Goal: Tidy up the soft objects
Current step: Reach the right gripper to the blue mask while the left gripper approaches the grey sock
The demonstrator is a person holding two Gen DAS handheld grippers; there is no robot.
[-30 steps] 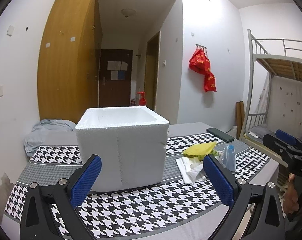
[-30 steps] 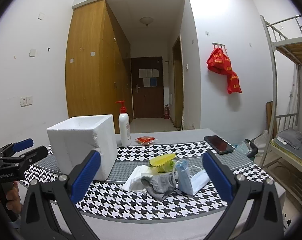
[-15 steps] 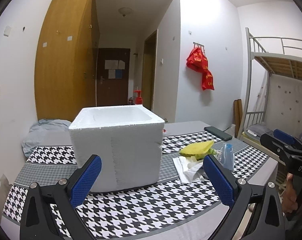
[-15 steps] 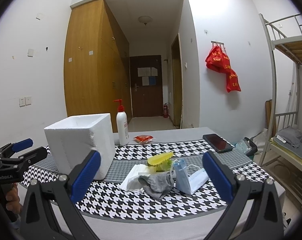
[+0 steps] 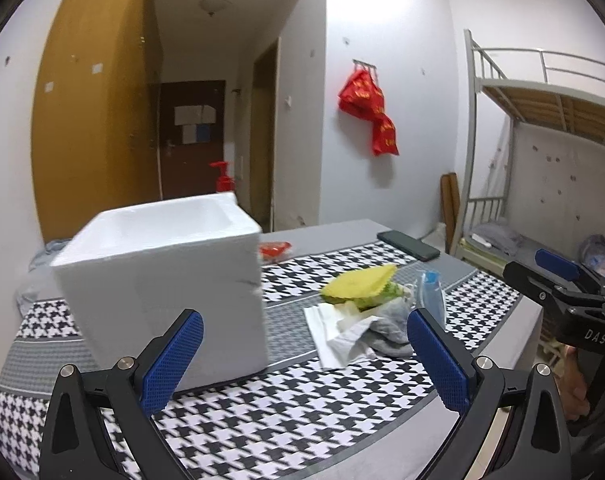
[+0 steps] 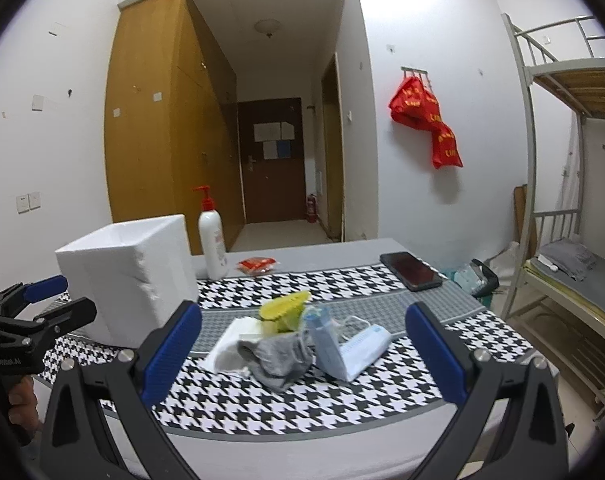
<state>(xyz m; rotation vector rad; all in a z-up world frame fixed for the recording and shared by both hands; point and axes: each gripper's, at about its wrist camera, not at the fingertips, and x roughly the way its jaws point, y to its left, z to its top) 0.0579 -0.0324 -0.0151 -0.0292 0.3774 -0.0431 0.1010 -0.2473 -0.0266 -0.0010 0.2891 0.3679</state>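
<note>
A pile of soft things lies on the houndstooth table: a yellow-green sponge point(image 6: 283, 309), a grey sock point(image 6: 278, 360), a white cloth point(image 6: 226, 342) and blue face masks point(image 6: 348, 344). The pile also shows in the left wrist view point(image 5: 366, 312). A white foam box point(image 5: 162, 280) stands open-topped to its left, and shows in the right wrist view point(image 6: 130, 276). My left gripper point(image 5: 304, 364) is open and empty, in front of the box and pile. My right gripper point(image 6: 302, 360) is open and empty, just short of the pile.
A pump bottle point(image 6: 212, 240) and a red packet point(image 6: 258, 265) stand behind the box. A black phone point(image 6: 410, 271) lies at the table's far right. A bunk bed point(image 6: 574, 240) stands to the right. A wardrobe and doorway are behind.
The left gripper has swung right and tilted, so the box sits further left and the pile nearer the middle. The right gripper has moved slightly closer to the pile.
</note>
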